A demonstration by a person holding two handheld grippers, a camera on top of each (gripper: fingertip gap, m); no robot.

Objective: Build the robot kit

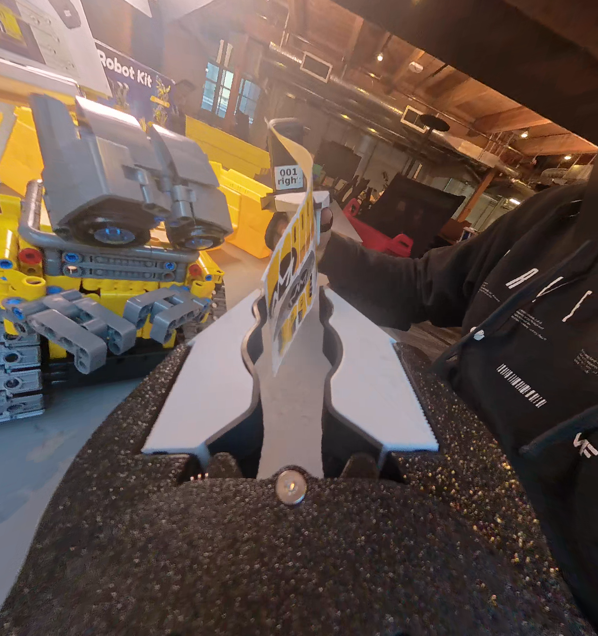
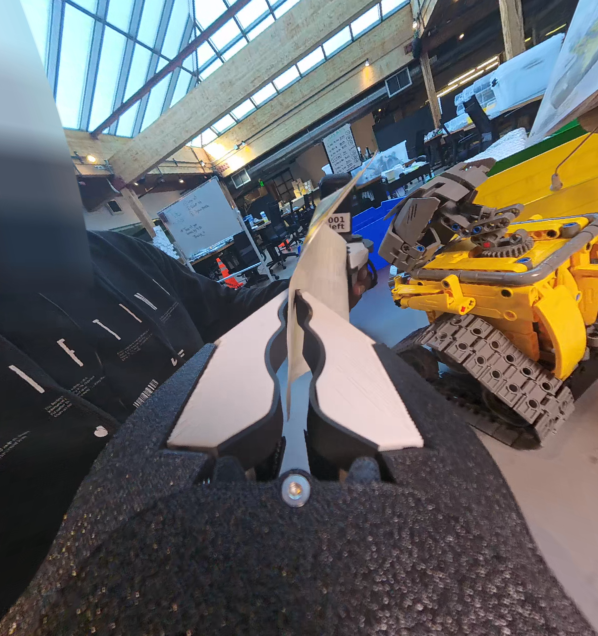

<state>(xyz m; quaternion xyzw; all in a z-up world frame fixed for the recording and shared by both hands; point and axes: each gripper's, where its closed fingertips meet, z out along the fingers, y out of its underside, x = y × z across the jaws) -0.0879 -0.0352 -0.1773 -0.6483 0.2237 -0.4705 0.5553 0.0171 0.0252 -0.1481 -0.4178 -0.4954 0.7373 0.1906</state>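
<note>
The grey tabletop (image 1: pixel 32 457) lies bare in front of the left gripper (image 1: pixel 289 296), while a yellow and grey brick-built tracked robot (image 1: pixel 94 247) crowds its left side, the model's grey arms reaching toward the gripper. In the right wrist view the same model (image 2: pixel 504 296) stands just right of the right gripper (image 2: pixel 295 297), with a strip of free table between them. Behind the model are yellow bins (image 1: pixel 242 192) and a printed box (image 1: pixel 132 75); their contents cannot be seen. A person in a black printed hoodie (image 1: pixel 531 309) fills the other side of both views. A sticker sheet (image 1: pixel 292 275), yellow and black on its printed face and plain grey-white on its back (image 2: pixel 320 272), hangs in the air between the two grippers. The right gripper's tips are closed onto the sheet's edge. The left gripper's fingers (image 1: pixel 221 361) stand apart, a gap showing, with the sheet's lower edge between them near the left finger; whether it presses the sheet I cannot tell.
</note>
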